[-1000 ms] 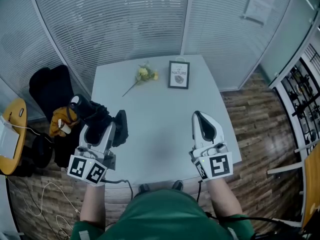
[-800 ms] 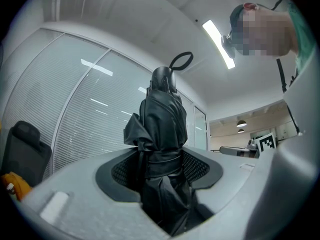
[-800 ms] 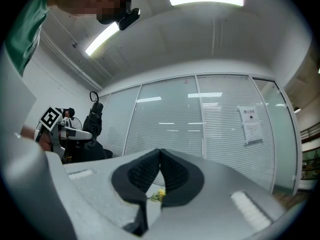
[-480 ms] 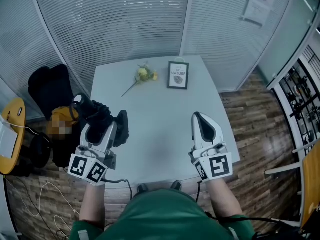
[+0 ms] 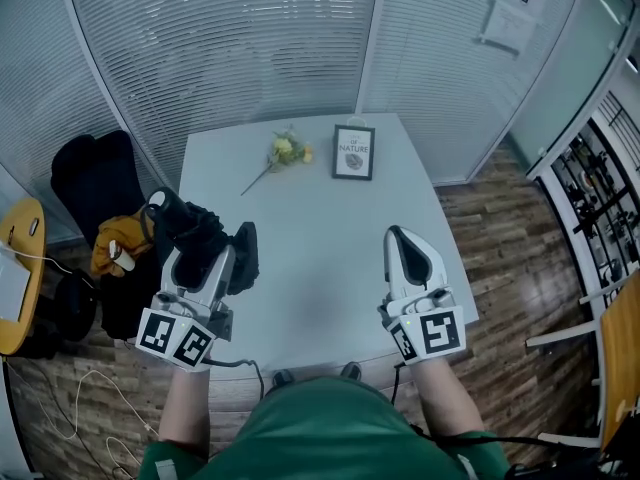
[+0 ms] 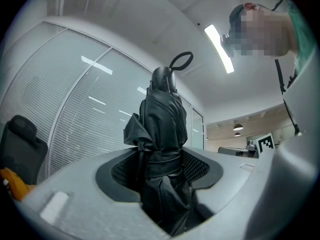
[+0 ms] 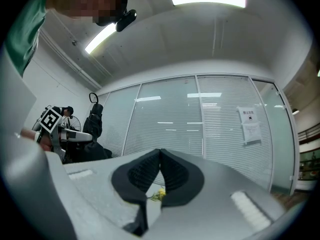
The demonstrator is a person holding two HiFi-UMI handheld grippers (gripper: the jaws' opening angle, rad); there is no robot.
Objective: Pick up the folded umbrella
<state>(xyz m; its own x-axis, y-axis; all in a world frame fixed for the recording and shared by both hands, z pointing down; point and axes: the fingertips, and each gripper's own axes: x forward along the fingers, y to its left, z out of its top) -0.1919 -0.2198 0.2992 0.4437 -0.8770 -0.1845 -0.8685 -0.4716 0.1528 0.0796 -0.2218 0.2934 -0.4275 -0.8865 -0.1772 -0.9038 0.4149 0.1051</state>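
The folded black umbrella (image 5: 193,230) is clamped in my left gripper (image 5: 207,253) at the table's left edge, lifted off the surface. In the left gripper view the umbrella (image 6: 161,129) stands upright between both dark pads, strap wrapped around it, its handle and wrist loop pointing up. My right gripper (image 5: 404,245) hovers over the right side of the white table (image 5: 320,218). In the right gripper view its jaws (image 7: 159,170) are closed with the tips touching and nothing between them. That view also shows the umbrella (image 7: 94,120) at far left.
A yellow flower (image 5: 282,153) and a small framed card (image 5: 354,151) sit at the table's far side. A black chair (image 5: 95,173) with an orange item (image 5: 118,243) stands to the left, beside a yellow round table (image 5: 20,268). Cables (image 5: 90,398) lie on the wooden floor.
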